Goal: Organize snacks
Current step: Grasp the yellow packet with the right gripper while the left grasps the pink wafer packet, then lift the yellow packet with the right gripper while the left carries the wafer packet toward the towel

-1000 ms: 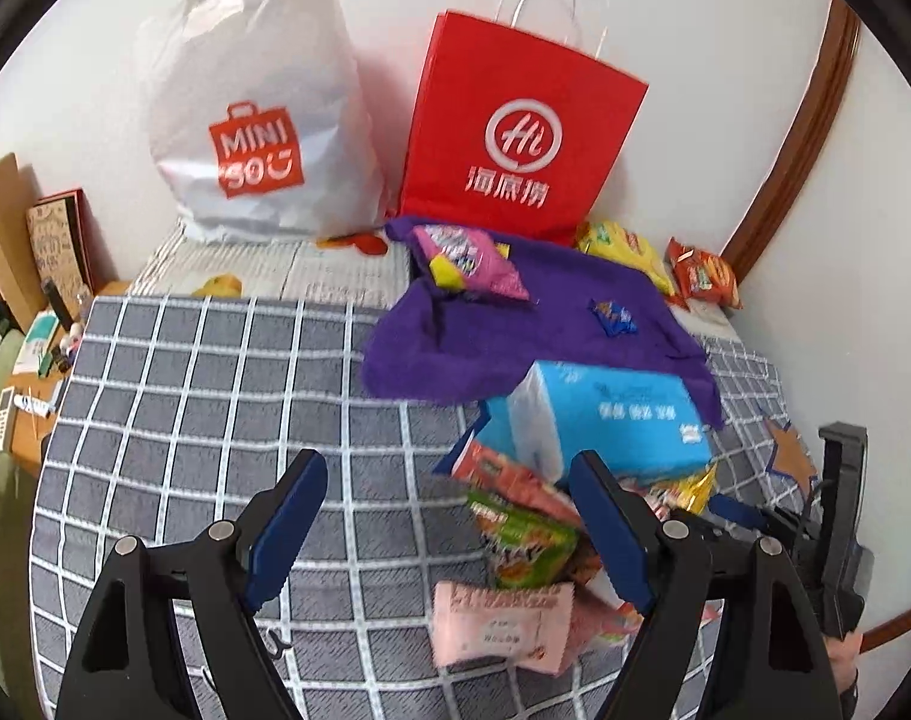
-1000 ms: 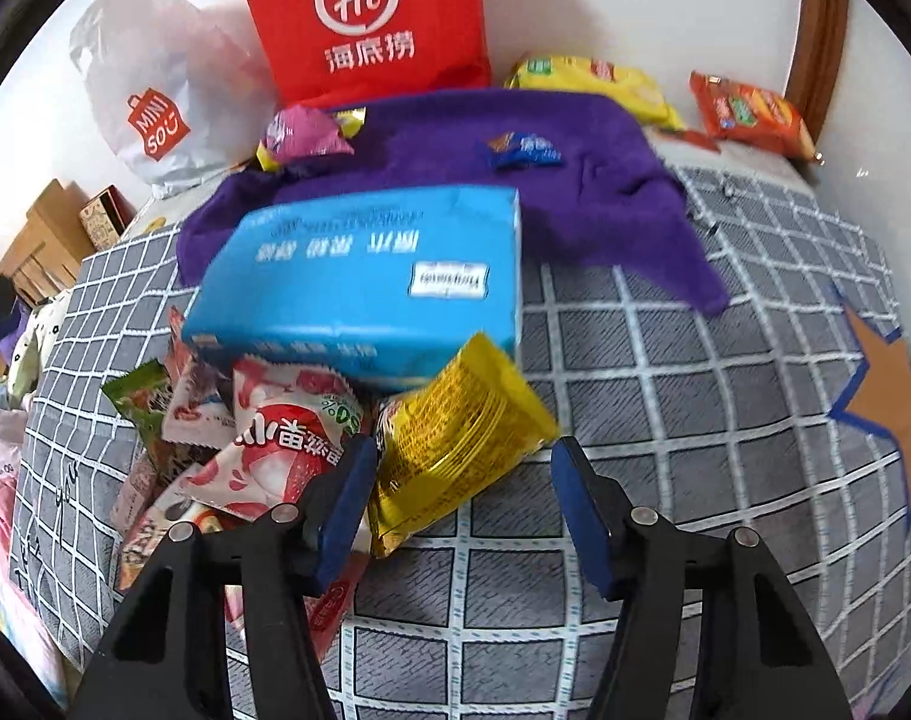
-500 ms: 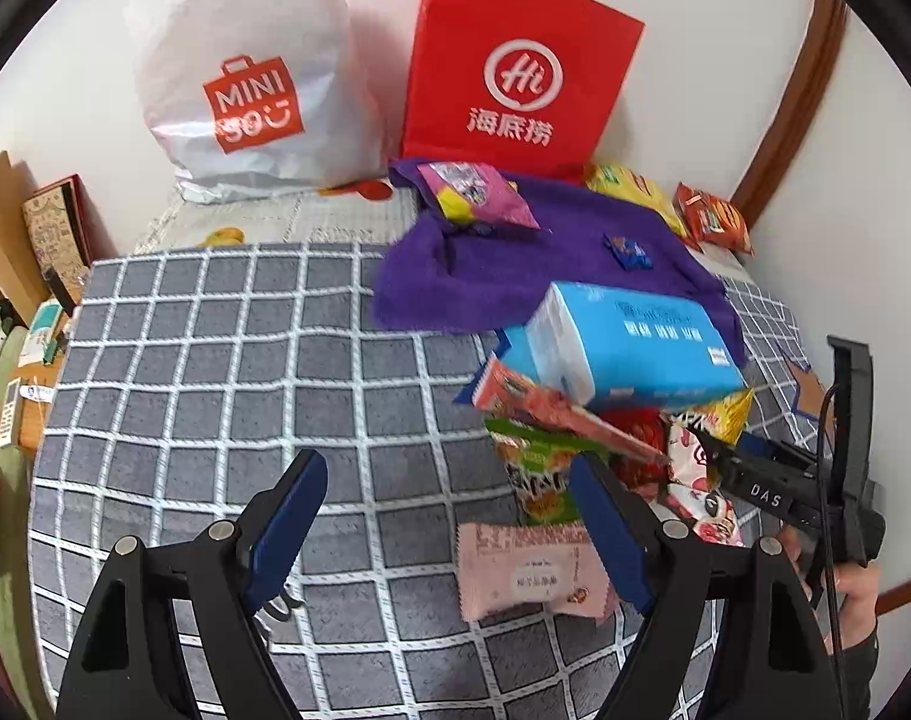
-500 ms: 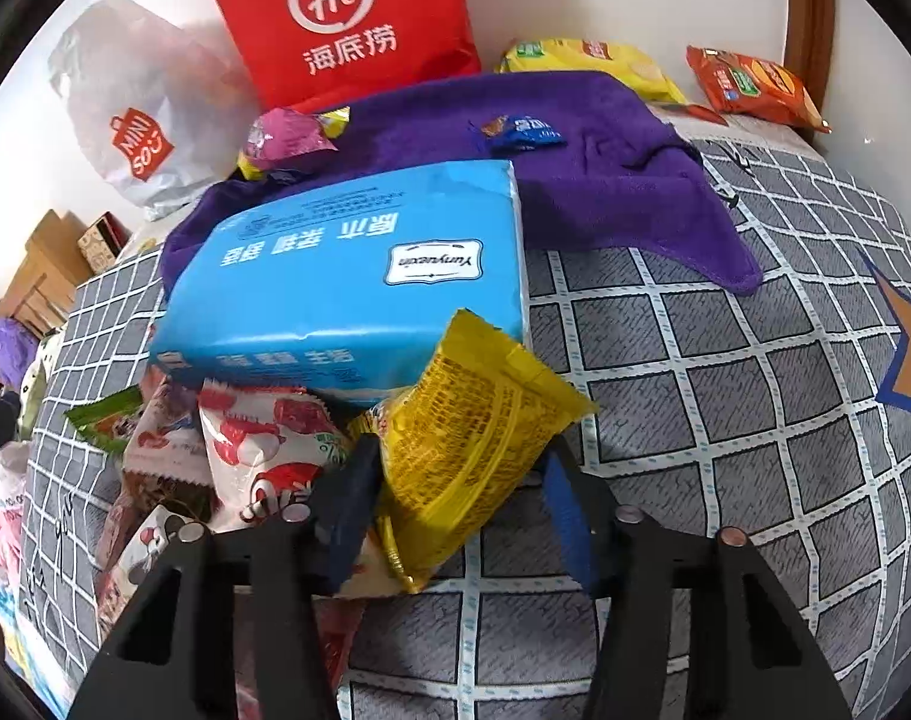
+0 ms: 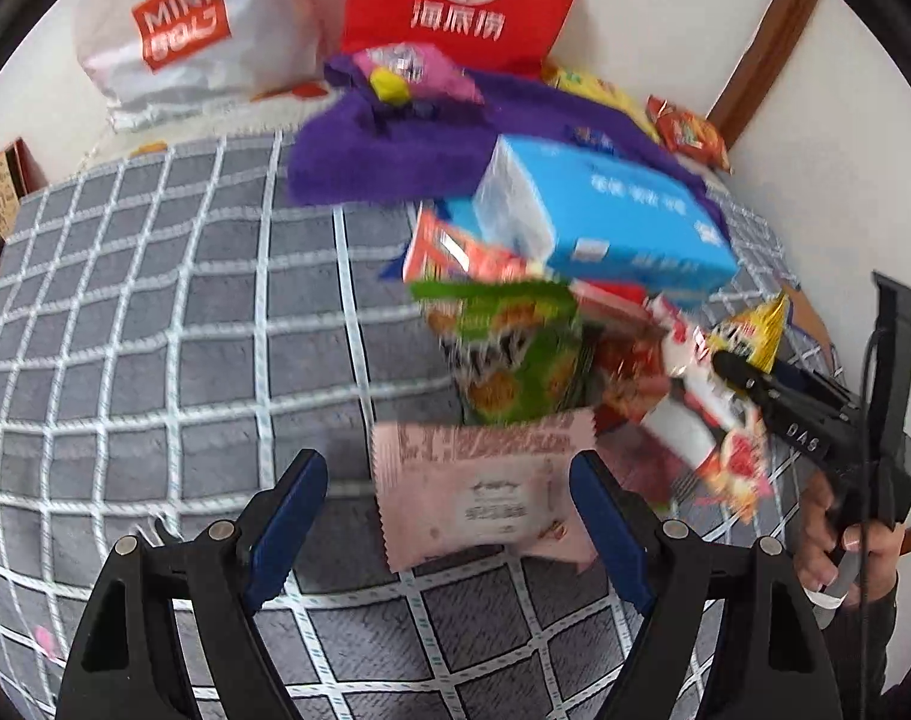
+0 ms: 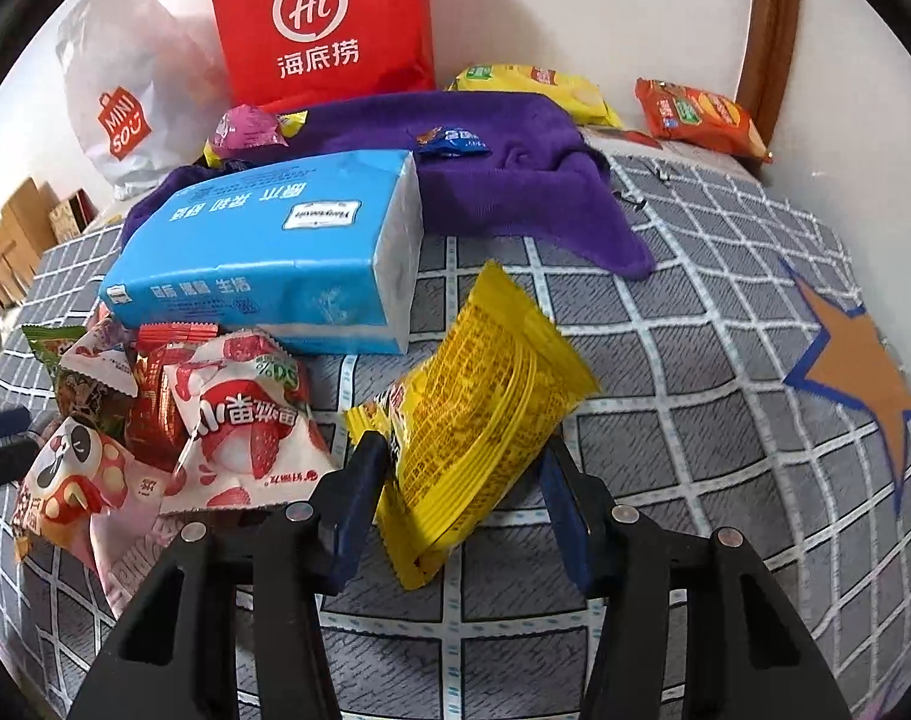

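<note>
A pile of snack packets lies on the grey checked cover (image 6: 695, 360). My right gripper (image 6: 460, 456) is shut on a yellow packet (image 6: 485, 396), which stands tilted up between its blue pads. Beside it lie a white-and-red strawberry packet (image 6: 239, 420) and a panda packet (image 6: 71, 468). In the left wrist view my left gripper (image 5: 446, 468) is open low over the cover, with a pink packet (image 5: 485, 498) lying flat between its fingers, apart from the left pad. A green packet (image 5: 515, 348) lies just beyond it. The right gripper (image 5: 785, 402), held by a hand, shows at the right.
A blue tissue pack (image 6: 275, 252) rests on the pile's far side. Behind it lies a purple cloth (image 6: 515, 162) with a small blue packet (image 6: 455, 141). A red paper bag (image 6: 323, 24), a white plastic bag (image 6: 119, 102), yellow chips (image 6: 533, 84) and an orange packet (image 6: 695, 114) line the wall.
The right jaws closed onto the yellow packet and tilted it up off the cover. My left gripper sank and came forward, so the pink packet now lies between its fingers.
</note>
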Demonstrator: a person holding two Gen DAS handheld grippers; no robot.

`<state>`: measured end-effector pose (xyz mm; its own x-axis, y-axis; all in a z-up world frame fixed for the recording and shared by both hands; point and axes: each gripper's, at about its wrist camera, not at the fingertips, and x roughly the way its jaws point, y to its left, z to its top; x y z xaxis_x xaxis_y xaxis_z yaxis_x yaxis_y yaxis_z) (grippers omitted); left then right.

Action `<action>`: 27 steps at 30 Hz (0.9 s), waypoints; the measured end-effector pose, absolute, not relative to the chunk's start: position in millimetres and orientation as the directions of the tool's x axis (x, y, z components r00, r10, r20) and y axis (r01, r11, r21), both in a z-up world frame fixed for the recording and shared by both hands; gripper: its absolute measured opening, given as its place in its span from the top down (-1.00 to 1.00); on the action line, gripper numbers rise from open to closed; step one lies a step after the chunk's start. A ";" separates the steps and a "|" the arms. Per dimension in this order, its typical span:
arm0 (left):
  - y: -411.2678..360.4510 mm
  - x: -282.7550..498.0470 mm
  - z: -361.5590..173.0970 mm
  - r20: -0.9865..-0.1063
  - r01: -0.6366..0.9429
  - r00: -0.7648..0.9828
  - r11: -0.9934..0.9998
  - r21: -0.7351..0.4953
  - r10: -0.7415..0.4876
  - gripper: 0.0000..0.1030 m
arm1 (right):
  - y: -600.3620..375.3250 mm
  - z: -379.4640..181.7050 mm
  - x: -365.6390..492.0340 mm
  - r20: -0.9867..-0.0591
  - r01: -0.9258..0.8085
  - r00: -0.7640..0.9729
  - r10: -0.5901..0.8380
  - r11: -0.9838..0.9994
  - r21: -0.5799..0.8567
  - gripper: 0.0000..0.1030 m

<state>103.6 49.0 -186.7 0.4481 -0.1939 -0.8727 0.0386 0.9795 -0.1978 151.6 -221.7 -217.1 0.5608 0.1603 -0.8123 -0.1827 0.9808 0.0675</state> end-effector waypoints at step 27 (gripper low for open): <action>40.1 77.1 -183.2 -0.824 0.064 0.562 0.997 -0.045 -0.073 0.53 | -216.3 -218.6 147.2 -0.792 -0.200 0.593 0.146 0.979 0.031 0.20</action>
